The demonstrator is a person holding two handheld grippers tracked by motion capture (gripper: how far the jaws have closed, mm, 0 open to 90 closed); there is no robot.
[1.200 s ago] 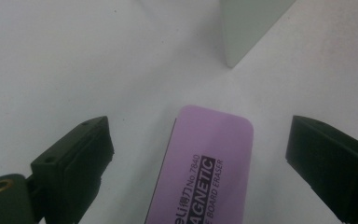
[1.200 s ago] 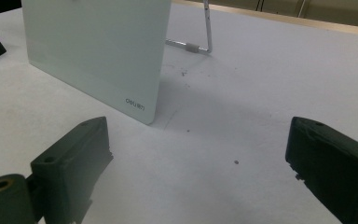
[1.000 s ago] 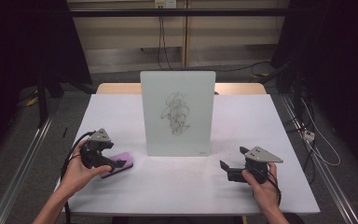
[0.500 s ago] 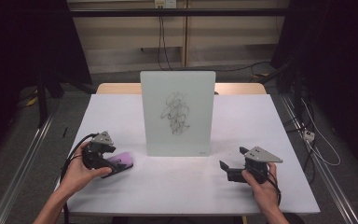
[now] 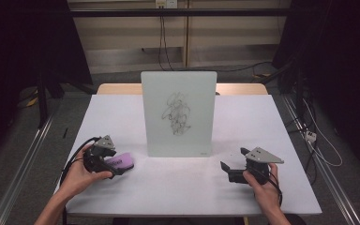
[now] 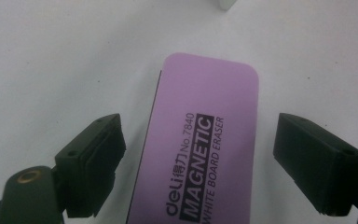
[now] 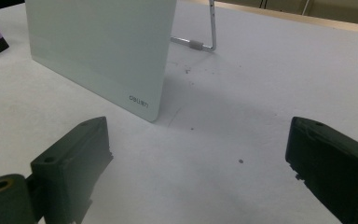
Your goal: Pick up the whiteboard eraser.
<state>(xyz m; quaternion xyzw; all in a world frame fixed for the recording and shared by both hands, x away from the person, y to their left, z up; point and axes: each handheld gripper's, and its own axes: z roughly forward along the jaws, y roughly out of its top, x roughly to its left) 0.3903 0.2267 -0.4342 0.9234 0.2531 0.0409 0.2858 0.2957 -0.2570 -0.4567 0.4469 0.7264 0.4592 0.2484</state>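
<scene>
While the left gripper [image 5: 104, 161] is held over the purple whiteboard eraser [image 6: 200, 144], its jaws have just been closing, yet gaps are seen at both sides. The eraser is laid on the desk [image 5: 178, 187] just left of the upright whiteboard [image 5: 179, 112]. The right gripper [image 7: 200, 172] is kept spread, right of that board.

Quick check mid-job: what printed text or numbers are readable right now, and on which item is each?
"deli" with two Chinese characters, then "No.7840": purple eraser.
"MAGNETIC": eraser, white letters on a black bar.
"WHITE BOARD ERASER": eraser, small line below that bar.
Small grey logo, seen mirrored and too faint to be sure of: lower corner of the whiteboard.
</scene>
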